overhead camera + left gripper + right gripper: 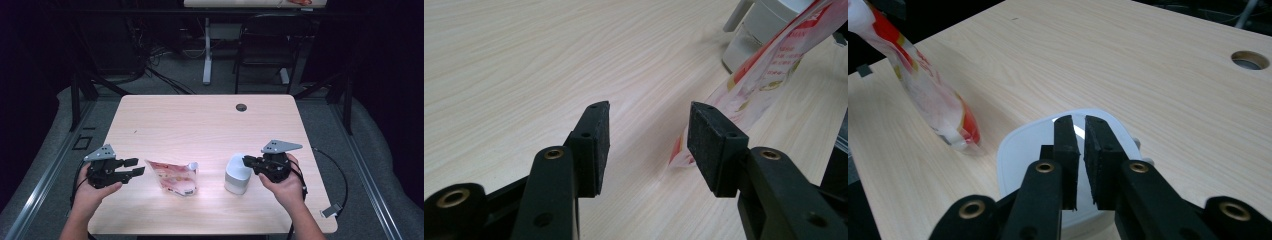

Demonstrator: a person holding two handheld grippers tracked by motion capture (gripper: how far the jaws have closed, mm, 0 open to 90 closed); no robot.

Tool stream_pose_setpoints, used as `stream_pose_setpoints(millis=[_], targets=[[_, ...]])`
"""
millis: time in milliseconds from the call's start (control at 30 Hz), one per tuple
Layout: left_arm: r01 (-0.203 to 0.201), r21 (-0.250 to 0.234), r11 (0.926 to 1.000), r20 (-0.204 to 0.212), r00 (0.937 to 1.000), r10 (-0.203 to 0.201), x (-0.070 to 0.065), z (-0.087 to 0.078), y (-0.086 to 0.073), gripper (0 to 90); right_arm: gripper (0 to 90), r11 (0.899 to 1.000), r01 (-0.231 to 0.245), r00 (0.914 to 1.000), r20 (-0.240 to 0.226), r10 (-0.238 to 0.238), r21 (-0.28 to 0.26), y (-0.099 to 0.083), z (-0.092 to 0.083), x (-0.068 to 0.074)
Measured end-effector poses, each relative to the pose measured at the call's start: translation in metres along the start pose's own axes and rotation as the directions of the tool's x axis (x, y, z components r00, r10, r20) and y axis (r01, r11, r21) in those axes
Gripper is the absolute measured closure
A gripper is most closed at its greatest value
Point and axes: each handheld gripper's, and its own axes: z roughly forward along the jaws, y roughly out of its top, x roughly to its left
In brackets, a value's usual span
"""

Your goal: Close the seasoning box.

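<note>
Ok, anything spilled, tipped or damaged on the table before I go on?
Nothing stands out. The red-and-white pouch lies flat and the white lidded container stands upright, no spill on the table. The left gripper is open beside the pouch; the right gripper is nearly shut over the lid.

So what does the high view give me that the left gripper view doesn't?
High view: both hands, the right gripper nearly shut over the white container, the table's cable hole, the chair beyond. Left gripper view: its open pads close up, the pouch's printed lettering. Both: pouch, container, wood tabletop.
</note>
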Motion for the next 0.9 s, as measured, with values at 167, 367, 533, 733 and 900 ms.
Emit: stream_pose_setpoints(millis=[167, 367, 533, 733, 900], targets=[[-0.004, -0.003, 1.0, -0.009, 1.0, 0.004, 0.001, 0.0, 0.0, 51.8, 74.4, 1.0, -0.001, 0.9995, 0.032, 0.001, -0.019, -0.007, -0.007, 0.0], [0.0, -0.01, 0.9999, -0.016, 0.9999, 0.0, 0.001, -0.001, -0.001, 51.3, 59.7, 0.998, -0.014, 0.9961, 0.087, 0.019, -0.054, -0.016, -0.014, 0.0], [0.007, -0.019, 0.9998, -0.023, 0.9997, -0.007, 0.003, -0.002, -0.002, 50.8, 49.0, 0.996, -0.035, 0.9884, 0.145, 0.046, -0.078, -0.027, -0.018, -0.005], [0.015, -0.031, 0.9994, -0.031, 0.9994, -0.016, 0.004, -0.001, -0.002, 50.0, 43.2, 0.993, -0.055, 0.9784, 0.193, 0.075, -0.104, -0.041, -0.023, -0.016], [0.019, -0.036, 0.9992, -0.049, 0.9986, -0.021, 0.003, 0.001, -0.003, 50.0, 42.1, 0.992, -0.067, 0.9662, 0.241, 0.091, -0.106, -0.057, -0.023, -0.024]])
